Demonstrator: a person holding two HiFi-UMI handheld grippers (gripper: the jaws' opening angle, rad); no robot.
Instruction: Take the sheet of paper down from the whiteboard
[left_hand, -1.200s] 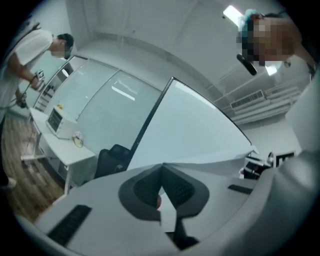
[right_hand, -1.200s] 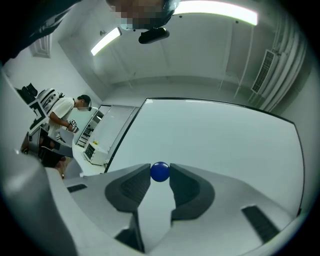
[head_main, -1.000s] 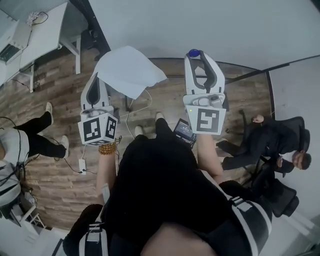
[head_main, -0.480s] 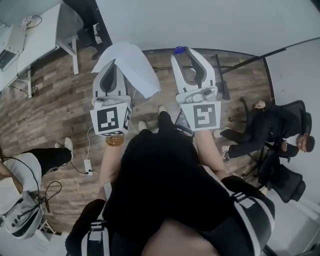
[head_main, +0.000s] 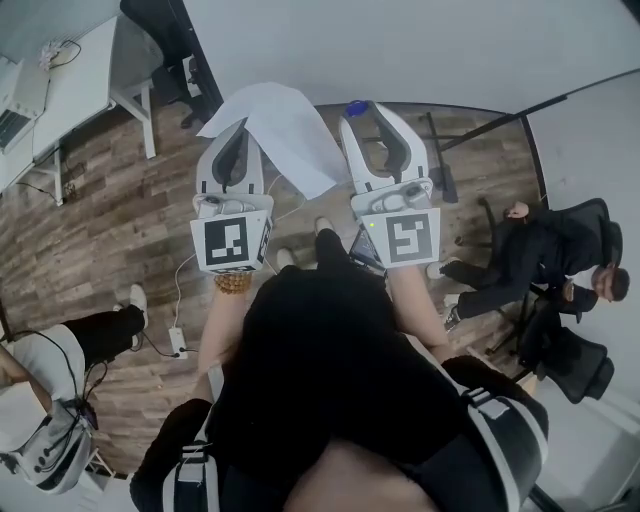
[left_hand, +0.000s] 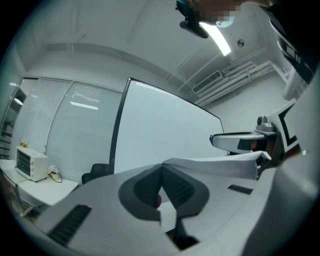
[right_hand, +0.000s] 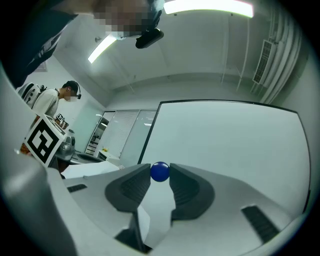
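Head view: left gripper (head_main: 238, 130) fingers pinch the sheet of paper (head_main: 290, 130) at its edge — light, floppy, probably easily creased — while right gripper (head_main: 372, 110) fingers clamp a blue ball (head_main: 357, 106).

We wear a black fabric top (head_main: 320, 370); white stripes (head_main: 492, 420) at its lower edge may be straps. Beyond the top, the left white plastic gripper (head_main: 236, 128) and right white plastic gripper (head_main: 370, 108) show dark grey pads and black-and-white marker cubes (head_main: 232, 243). An amber beaded bracelet (head_main: 232, 283) sits just beside the top.

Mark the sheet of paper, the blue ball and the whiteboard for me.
sheet of paper (head_main: 287, 130), head view, middle of the white sheet.
blue ball (right_hand: 160, 171), right gripper view, centre of the ball, between the jaw tips.
whiteboard (right_hand: 230, 139), right gripper view, bare white face.
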